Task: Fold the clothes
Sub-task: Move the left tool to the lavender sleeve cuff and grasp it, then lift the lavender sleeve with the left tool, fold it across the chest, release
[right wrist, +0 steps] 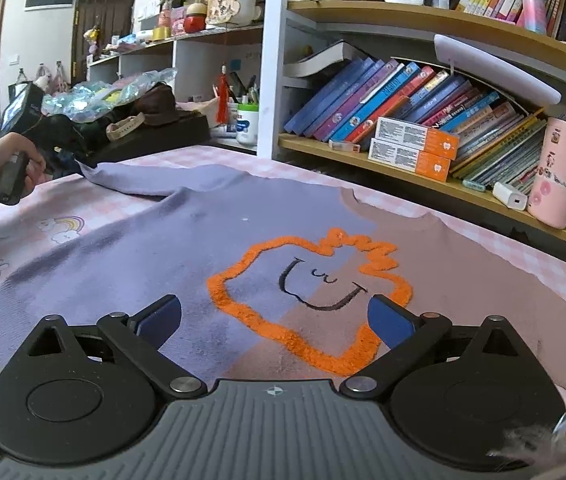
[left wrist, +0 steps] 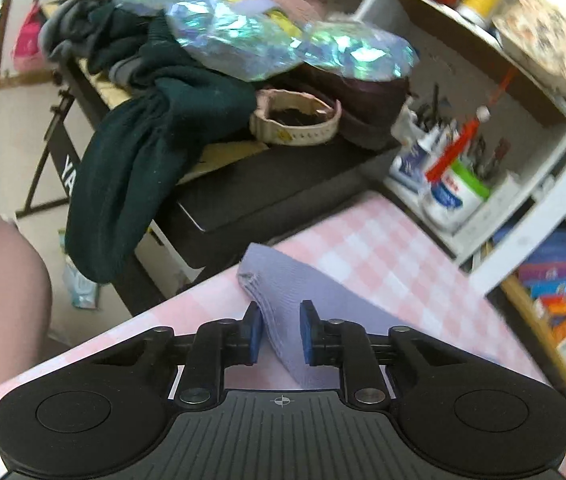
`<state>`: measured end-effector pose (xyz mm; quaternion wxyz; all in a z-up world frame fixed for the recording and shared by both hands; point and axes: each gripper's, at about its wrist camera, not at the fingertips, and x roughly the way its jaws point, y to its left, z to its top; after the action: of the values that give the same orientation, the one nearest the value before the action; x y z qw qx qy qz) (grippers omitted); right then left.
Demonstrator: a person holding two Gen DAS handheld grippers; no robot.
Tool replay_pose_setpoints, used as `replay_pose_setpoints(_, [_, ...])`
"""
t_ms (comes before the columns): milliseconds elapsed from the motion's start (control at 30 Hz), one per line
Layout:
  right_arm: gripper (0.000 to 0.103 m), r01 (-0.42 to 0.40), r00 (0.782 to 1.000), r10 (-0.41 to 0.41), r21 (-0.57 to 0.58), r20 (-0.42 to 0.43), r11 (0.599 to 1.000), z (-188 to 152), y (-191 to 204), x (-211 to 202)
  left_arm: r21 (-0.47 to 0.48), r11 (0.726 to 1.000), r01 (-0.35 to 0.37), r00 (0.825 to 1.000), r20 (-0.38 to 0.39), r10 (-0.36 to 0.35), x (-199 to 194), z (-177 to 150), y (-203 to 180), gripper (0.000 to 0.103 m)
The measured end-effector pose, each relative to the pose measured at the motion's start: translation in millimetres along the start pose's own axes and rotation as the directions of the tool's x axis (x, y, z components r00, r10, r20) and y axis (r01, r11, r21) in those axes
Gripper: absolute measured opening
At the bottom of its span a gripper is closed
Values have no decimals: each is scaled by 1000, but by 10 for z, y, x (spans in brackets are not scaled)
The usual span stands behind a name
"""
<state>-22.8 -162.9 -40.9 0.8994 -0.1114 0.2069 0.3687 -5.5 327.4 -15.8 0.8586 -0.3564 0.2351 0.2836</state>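
A sweater (right wrist: 187, 240), purple on its left half and mauve on its right, lies flat on the pink checked tablecloth (right wrist: 63, 216); an orange outline with a drawn face is on its chest. My right gripper (right wrist: 275, 320) hovers open over the lower chest, holding nothing. The purple sleeve (left wrist: 279, 292) runs toward the table's far left corner. My left gripper (left wrist: 279, 332) is closed around it just behind the cuff, and the knit fills the narrow gap between the blue pads (left wrist: 306, 332). In the right wrist view a hand holds the left gripper (right wrist: 79, 162) at the sleeve's raised end.
Beyond the table's left edge a black keyboard (left wrist: 267, 184) carries dark green clothes (left wrist: 143, 160), a shiny bag (left wrist: 267, 36) and a slipper (left wrist: 295, 120). Bookshelves (right wrist: 403, 104) line the far edge, along with a white box of pens and jars (left wrist: 455, 176) and a pink bottle (right wrist: 559, 176).
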Motion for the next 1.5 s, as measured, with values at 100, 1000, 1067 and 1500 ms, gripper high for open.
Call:
replay_pose_setpoints(100, [101,48,999,-48,9,-7,999,-23,-11,-38,-59,998,21,1000,0,-21,35,41,54,28])
replay_pose_setpoints(1000, [101,240,958,-222,88,-182,967,-432,-235,-467,271,888,373,916,43,-398,-862,-75,-1435,3])
replay_pose_setpoints(1067, [102,237,959,-216,100,-186,966,-433,-252,-463,310,844,437,886,13,-463,-959,-169,-1761,3])
replay_pose_setpoints(1500, [103,205,964,-168,177,-204,963,-445,-362,-450,393,646,654,750,-231,-620,-937,-1118,-3333,3])
